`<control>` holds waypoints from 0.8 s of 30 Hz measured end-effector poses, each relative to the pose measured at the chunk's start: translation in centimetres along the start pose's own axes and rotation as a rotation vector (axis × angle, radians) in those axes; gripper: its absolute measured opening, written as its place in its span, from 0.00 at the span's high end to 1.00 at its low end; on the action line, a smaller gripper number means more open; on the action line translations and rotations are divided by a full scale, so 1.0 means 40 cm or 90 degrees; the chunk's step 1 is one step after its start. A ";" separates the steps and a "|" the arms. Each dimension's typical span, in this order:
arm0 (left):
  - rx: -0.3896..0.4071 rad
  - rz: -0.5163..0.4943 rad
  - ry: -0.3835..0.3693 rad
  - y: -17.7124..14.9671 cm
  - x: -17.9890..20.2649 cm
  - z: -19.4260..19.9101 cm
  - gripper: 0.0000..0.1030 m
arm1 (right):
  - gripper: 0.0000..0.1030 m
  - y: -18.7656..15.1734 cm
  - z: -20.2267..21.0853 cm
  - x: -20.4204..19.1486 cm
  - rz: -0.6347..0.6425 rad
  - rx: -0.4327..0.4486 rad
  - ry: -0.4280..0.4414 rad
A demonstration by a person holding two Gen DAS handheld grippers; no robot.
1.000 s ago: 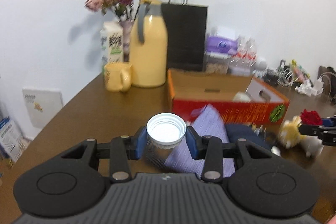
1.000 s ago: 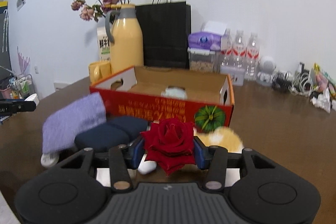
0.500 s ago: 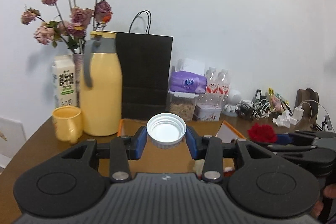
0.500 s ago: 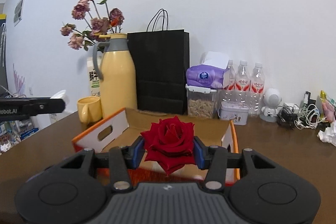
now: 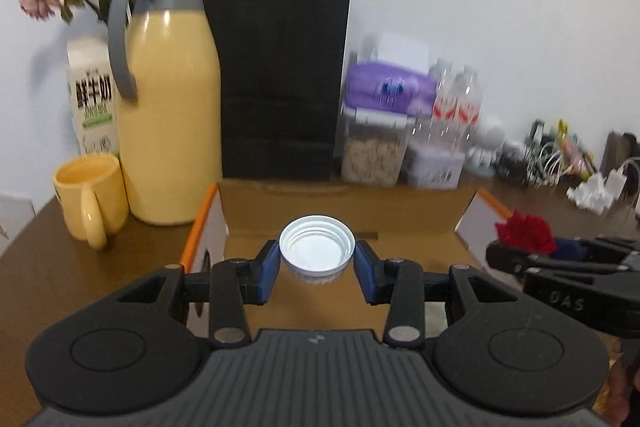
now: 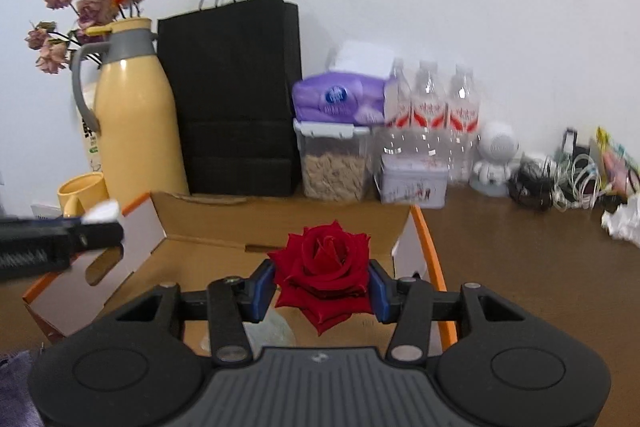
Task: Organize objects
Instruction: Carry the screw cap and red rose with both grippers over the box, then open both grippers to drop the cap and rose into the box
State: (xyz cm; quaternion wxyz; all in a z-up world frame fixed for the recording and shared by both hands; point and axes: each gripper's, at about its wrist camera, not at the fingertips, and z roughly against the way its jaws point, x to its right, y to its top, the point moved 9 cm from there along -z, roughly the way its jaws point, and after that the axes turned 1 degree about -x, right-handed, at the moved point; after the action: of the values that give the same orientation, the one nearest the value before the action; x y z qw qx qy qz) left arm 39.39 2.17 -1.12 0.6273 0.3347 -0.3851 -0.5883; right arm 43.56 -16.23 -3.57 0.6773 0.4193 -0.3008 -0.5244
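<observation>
My left gripper (image 5: pixel 317 273) is shut on a white bottle cap (image 5: pixel 317 251), open side facing me, held above the open cardboard box (image 5: pixel 340 203). My right gripper (image 6: pixel 322 287) is shut on a red rose (image 6: pixel 323 271) and holds it over the same box (image 6: pixel 224 223), near its right wall. In the left wrist view the right gripper (image 5: pixel 560 267) with the rose (image 5: pixel 524 231) shows at the right. In the right wrist view the left gripper (image 6: pixel 56 239) with the cap (image 6: pixel 103 210) shows at the left. A pale rounded object (image 6: pixel 276 331) lies in the box under the rose.
Behind the box stand a yellow thermos jug (image 5: pixel 168 107), a yellow mug (image 5: pixel 90 197), a milk carton (image 5: pixel 94 99), a black paper bag (image 5: pixel 280 75), a cereal container (image 6: pixel 334 163), water bottles (image 6: pixel 432 107) and a tin (image 6: pixel 412 181). Cables (image 6: pixel 560 179) lie at the right.
Both grippers have risen from the table's front and moved forward over the box, each keeping its object. The purple cloth and plush toys have dropped out of view.
</observation>
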 end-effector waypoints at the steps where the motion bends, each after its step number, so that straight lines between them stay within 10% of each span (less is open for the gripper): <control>1: -0.006 -0.001 0.000 -0.006 -0.001 -0.005 0.61 | 0.55 -0.005 -0.004 0.000 0.003 -0.005 -0.002; 9: -0.005 -0.001 0.009 -0.013 -0.007 0.000 0.51 | 0.39 -0.037 -0.020 -0.010 0.008 -0.042 0.000; 14: 0.026 0.001 0.022 0.006 -0.010 0.021 0.00 | 0.11 -0.022 0.007 -0.010 0.006 -0.018 -0.005; 24: 0.047 0.003 0.027 0.019 -0.004 0.043 0.00 | 0.00 -0.018 0.025 -0.015 0.005 -0.013 0.006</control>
State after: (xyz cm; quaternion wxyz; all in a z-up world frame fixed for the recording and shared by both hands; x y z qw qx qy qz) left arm 38.24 2.45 0.37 0.6239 0.3694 -0.3937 -0.5651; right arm 42.20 -15.97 -3.73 0.6850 0.4139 -0.2940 -0.5225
